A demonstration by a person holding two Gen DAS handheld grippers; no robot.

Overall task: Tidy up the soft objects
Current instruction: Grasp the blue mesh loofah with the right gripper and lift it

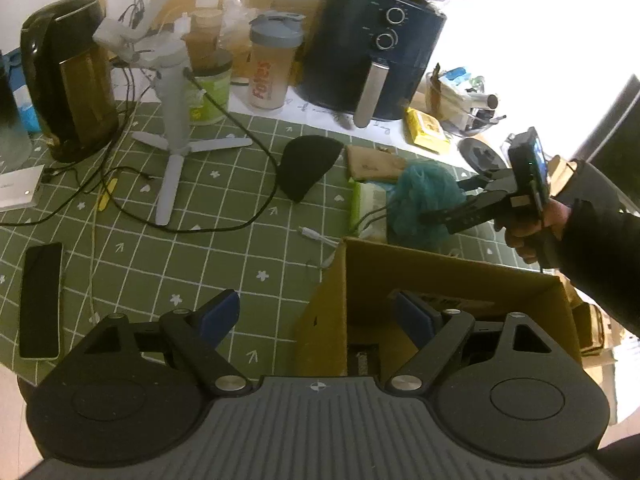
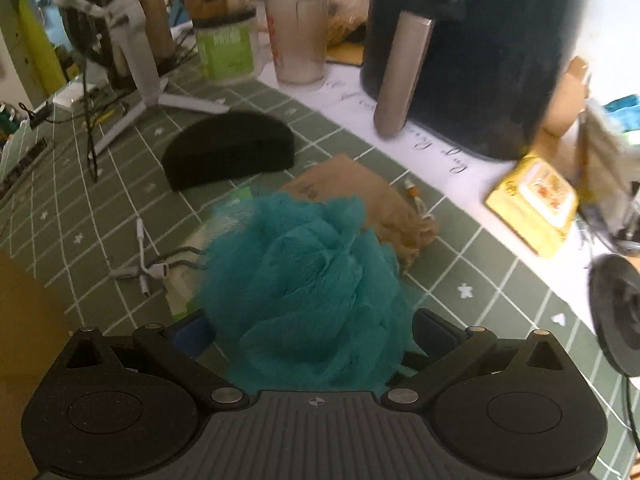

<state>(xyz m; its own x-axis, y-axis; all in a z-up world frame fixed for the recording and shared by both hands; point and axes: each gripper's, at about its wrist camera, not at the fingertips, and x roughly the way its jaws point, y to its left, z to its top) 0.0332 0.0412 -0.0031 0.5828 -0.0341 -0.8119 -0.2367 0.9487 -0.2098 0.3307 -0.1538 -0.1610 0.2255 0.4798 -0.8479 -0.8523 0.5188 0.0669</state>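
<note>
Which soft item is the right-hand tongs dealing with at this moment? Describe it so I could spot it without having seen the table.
Start at the dark air fryer at the back of the green checked tablecloth. In front of it, a fluffy teal mesh bath pouf sits between the fingers of the right tongs. Its bright teal ruffles set it apart from the flat black half-round pad and tan pouch just behind.

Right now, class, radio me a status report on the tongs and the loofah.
Left tongs open, straddling the cardboard box wall. Right tongs around teal loofah, grip unconfirmed. Nothing blocking.
</note>
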